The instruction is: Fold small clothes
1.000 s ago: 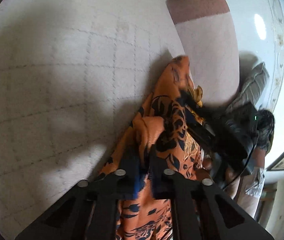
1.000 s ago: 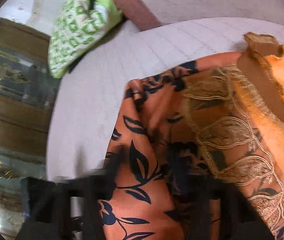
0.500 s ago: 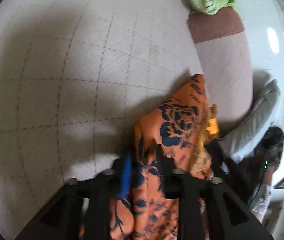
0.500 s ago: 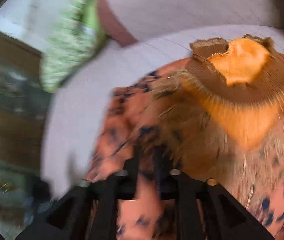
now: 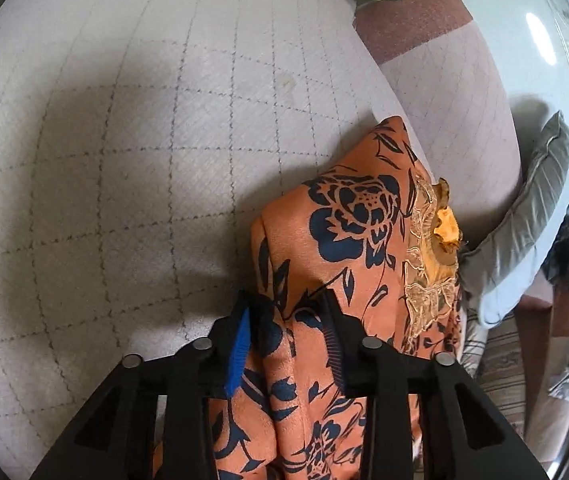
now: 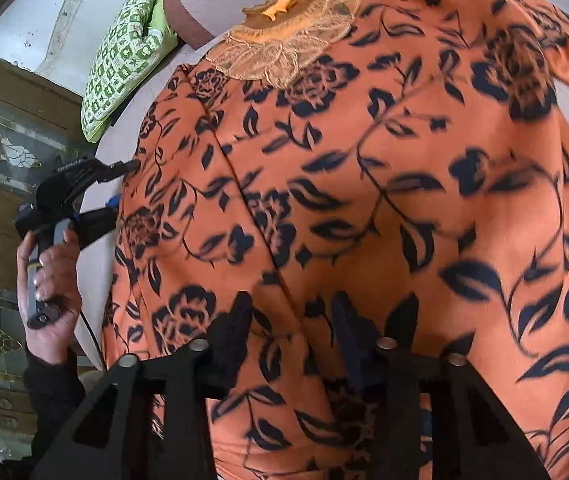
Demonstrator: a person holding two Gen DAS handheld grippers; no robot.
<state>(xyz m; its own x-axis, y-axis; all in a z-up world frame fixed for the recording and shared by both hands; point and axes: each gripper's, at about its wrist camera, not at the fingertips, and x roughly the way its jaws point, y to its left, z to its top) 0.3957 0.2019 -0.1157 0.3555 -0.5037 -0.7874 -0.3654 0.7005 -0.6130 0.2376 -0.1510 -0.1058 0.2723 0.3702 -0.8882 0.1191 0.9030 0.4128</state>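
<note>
The left gripper [image 5: 286, 326] is standing with its jaws partly apart, having just been closing a little after springing wide; a fold of the orange blouse [image 5: 348, 248] is lying between them, the blue pad [image 5: 238, 354] on the left finger clear of the cloth and the right finger lying against it, so no real grip is showing; the right gripper [image 6: 292, 322] is likewise part-open after just opening, its jaws set over the blouse [image 6: 356, 184] with cloth bulging up between them, and whether the pads are pressing on it I cannot tell, since the near cloth is blurred; the blouse, orange with dark blue roses and leaves, is lying on the quilted bed [image 5: 124, 152], its lace collar [image 6: 284, 48] pointing away from the right camera; in the left view it is bunching up into a peak near the bed's far edge; a green patterned pillow [image 6: 124, 56] is sitting beyond the collar at the head of the bed; a grey cushion [image 5: 524, 224] is leaning off the bed's side; in the right view a hand [image 6: 50, 280] is holding the left gripper's handle just beside the blouse's edge
</note>
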